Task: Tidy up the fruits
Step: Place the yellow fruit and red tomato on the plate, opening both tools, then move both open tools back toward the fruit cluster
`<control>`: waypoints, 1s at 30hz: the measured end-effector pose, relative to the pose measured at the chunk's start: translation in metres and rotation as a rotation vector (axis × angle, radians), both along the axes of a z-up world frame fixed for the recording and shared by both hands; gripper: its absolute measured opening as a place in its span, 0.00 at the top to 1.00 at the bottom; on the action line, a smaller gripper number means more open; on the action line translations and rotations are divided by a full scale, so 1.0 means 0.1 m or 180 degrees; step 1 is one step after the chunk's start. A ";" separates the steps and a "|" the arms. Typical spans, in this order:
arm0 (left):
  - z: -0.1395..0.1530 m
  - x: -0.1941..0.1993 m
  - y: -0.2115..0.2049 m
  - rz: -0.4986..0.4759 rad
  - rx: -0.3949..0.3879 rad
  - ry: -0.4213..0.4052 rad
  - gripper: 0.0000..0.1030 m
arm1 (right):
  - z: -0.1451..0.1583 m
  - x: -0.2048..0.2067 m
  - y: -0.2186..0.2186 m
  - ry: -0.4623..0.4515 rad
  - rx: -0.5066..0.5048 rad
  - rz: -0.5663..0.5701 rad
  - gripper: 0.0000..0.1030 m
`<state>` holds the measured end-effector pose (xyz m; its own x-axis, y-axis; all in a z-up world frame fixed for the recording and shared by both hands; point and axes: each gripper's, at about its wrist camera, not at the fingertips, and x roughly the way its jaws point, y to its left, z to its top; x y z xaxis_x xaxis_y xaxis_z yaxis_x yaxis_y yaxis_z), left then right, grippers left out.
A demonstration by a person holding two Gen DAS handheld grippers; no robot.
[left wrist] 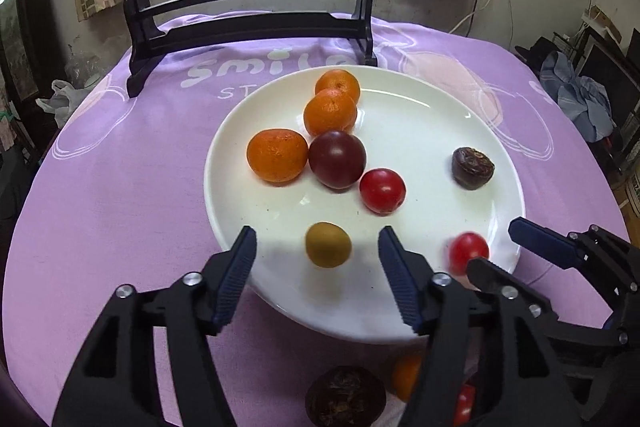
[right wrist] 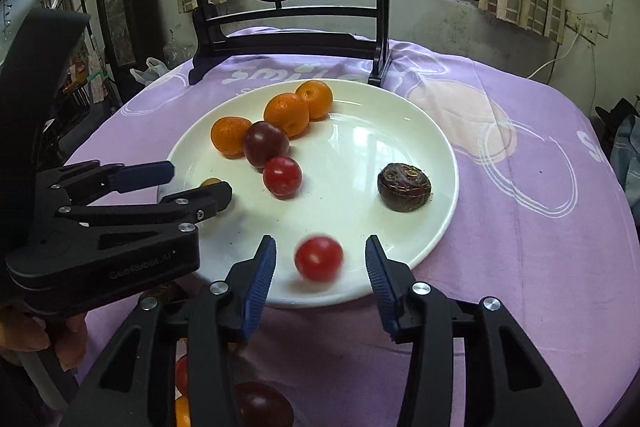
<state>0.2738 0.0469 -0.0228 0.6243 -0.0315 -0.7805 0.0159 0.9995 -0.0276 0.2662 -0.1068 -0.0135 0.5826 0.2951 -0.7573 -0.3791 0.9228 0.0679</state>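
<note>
A white plate (left wrist: 420, 311) (right wrist: 400, 131) on the purple cloth holds three mandarins (left wrist: 277, 155), a dark plum (left wrist: 337, 159), a red tomato (left wrist: 382, 190), a dark brown wrinkled fruit (left wrist: 473, 167) (right wrist: 405, 187), a yellow-green fruit (left wrist: 328, 244) and a blurred red tomato (left wrist: 468, 251) (right wrist: 319, 258). My left gripper (left wrist: 318, 239) is open above the plate's near rim, with the yellow-green fruit between its fingers. My right gripper (right wrist: 320, 255) is open around the blurred tomato; it also shows in the left wrist view (left wrist: 496, 243).
A dark wooden stand with a round painted screen (left wrist: 248, 7) (right wrist: 288, 23) stands behind the plate. More fruit lies off the plate near me: a dark wrinkled one (left wrist: 346, 397), an orange one (left wrist: 406, 375), a plum (right wrist: 264, 405). The table edge curves around on all sides.
</note>
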 end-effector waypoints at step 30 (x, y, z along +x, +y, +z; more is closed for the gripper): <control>-0.02 -1.22 0.25 0.0206 -0.0207 -0.0216 0.21 | 0.02 -1.18 -0.65 0.0085 0.0240 0.0142 0.46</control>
<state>0.1521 0.0723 -0.0248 0.6779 -0.0385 -0.7341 -0.0446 0.9946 -0.0934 0.1486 -0.1718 -0.0110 0.5477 0.3770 -0.7470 -0.4168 0.8970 0.1471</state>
